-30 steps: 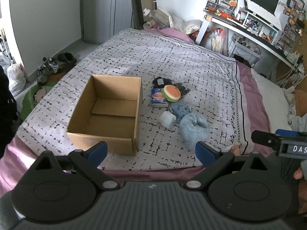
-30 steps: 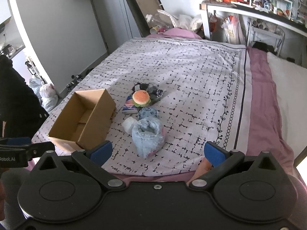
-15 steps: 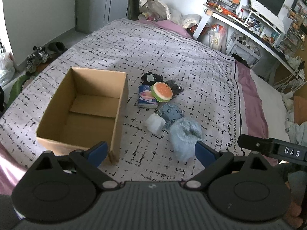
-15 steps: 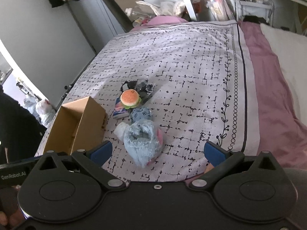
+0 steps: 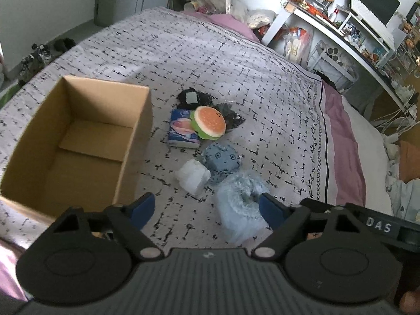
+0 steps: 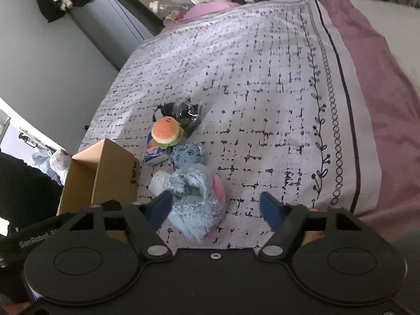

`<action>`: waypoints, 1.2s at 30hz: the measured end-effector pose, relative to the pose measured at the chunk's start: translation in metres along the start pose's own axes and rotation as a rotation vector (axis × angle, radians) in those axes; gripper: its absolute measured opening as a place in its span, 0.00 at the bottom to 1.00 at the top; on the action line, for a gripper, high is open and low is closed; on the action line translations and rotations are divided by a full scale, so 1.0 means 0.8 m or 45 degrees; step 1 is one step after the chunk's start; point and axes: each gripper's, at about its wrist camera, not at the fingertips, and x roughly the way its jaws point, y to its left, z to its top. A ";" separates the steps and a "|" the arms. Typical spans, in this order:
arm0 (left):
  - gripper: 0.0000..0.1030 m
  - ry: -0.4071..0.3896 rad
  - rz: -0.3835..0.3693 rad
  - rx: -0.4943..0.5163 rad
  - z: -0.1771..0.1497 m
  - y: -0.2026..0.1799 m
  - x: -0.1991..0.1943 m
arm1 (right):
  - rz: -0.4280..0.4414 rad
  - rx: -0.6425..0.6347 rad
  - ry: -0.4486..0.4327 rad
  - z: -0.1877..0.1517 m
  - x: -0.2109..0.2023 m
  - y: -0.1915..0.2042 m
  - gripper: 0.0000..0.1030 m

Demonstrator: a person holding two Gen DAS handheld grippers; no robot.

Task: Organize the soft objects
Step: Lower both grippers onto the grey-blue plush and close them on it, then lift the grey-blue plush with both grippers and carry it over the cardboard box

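On the patterned bedspread lies a small pile: a burger plush (image 5: 210, 124) (image 6: 166, 131), a tissue pack (image 5: 181, 130), a round blue plush (image 5: 223, 157) (image 6: 186, 155), a white soft lump (image 5: 193, 177) and a fluffy blue toy (image 5: 241, 204) with a pink patch (image 6: 197, 199). An open, empty cardboard box (image 5: 78, 136) (image 6: 102, 176) stands left of them. My left gripper (image 5: 207, 208) hovers short of the pile, jaws closing with nothing pressed between them. My right gripper (image 6: 215, 208) is closing too; the fluffy toy sits by its left fingertip, ungripped.
Black crinkly bags (image 5: 194, 97) lie behind the burger. A cluttered white desk (image 5: 341, 34) runs along the bed's right side, with pillows (image 5: 367, 141) at the right edge. Shoes (image 5: 39, 52) sit on the floor to the left. A dark sleeve (image 6: 23, 183) shows beside the box.
Both grippers have come down and forward toward the pile, which now looks larger. Both pairs of jaws have narrowed. The right wrist view has rolled, tilting the bed.
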 end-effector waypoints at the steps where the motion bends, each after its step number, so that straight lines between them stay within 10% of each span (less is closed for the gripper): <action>1: 0.76 0.007 -0.003 -0.002 0.001 -0.001 0.005 | 0.005 0.015 0.009 0.001 0.004 -0.002 0.59; 18: 0.49 0.165 -0.095 -0.070 0.002 0.005 0.098 | 0.067 0.102 0.155 0.015 0.066 -0.009 0.43; 36: 0.21 0.110 -0.155 -0.081 0.002 0.004 0.100 | 0.148 0.077 0.162 0.012 0.078 0.001 0.19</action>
